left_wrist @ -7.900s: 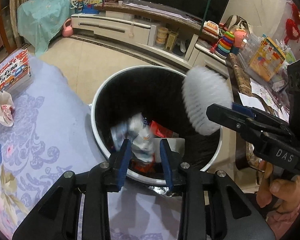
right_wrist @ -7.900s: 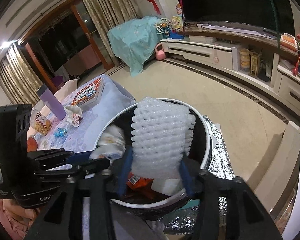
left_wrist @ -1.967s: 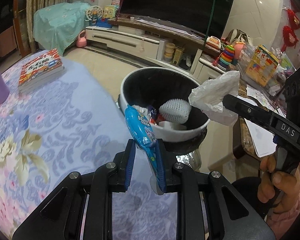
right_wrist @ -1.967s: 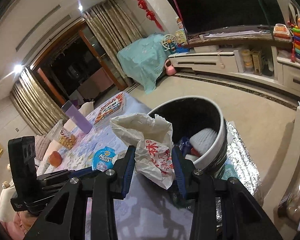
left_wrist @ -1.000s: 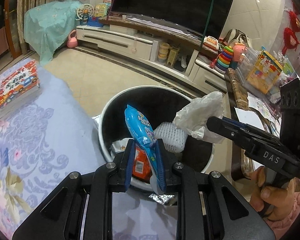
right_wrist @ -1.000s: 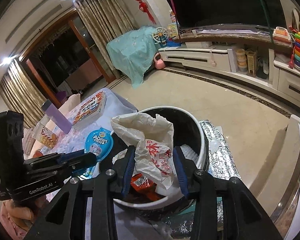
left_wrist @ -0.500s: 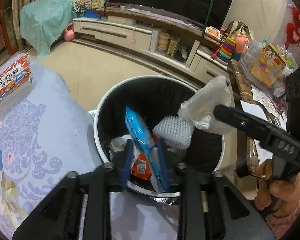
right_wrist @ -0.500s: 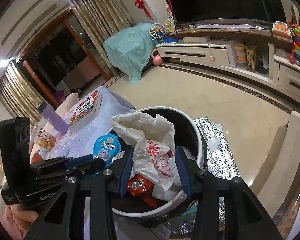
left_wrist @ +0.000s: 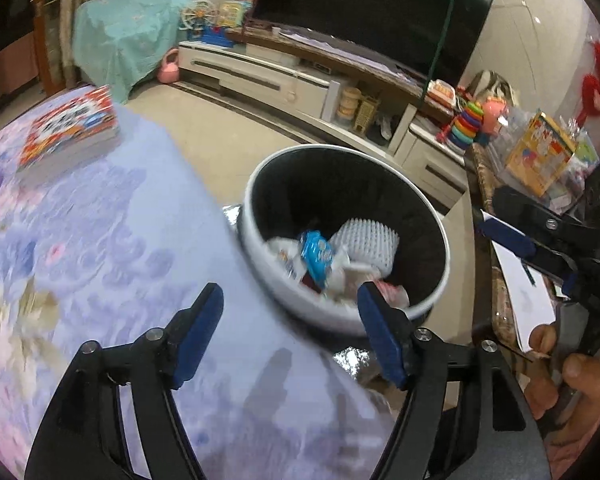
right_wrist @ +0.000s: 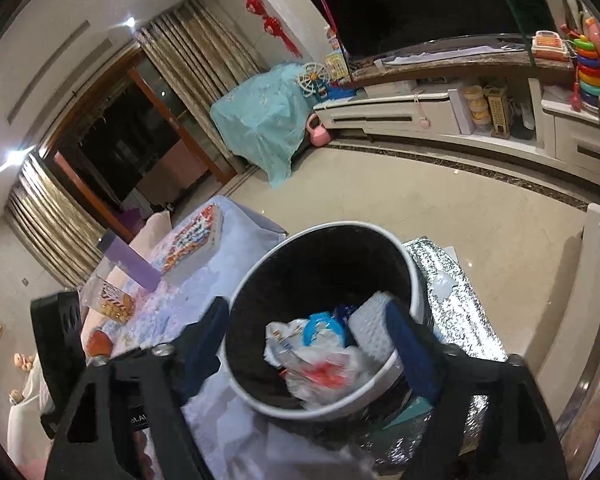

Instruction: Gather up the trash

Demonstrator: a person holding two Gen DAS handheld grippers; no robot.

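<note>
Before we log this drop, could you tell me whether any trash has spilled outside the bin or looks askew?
Nothing stands out: the blue packet, plastic bag and foam net all lie inside the trash bin; no litter shows on the tablecloth beside it.

Legible text is nearly absent. On the black body of the left claw (right_wrist: 204, 344), as seen in the right wrist view, a white marking ends in the fragment "oL.A"; the remainder is cut off. Printing on the blue snack packet (left_wrist: 317, 255), the book cover (left_wrist: 70, 128) and the yellow box (left_wrist: 540, 156) is too blurred to read.
</note>
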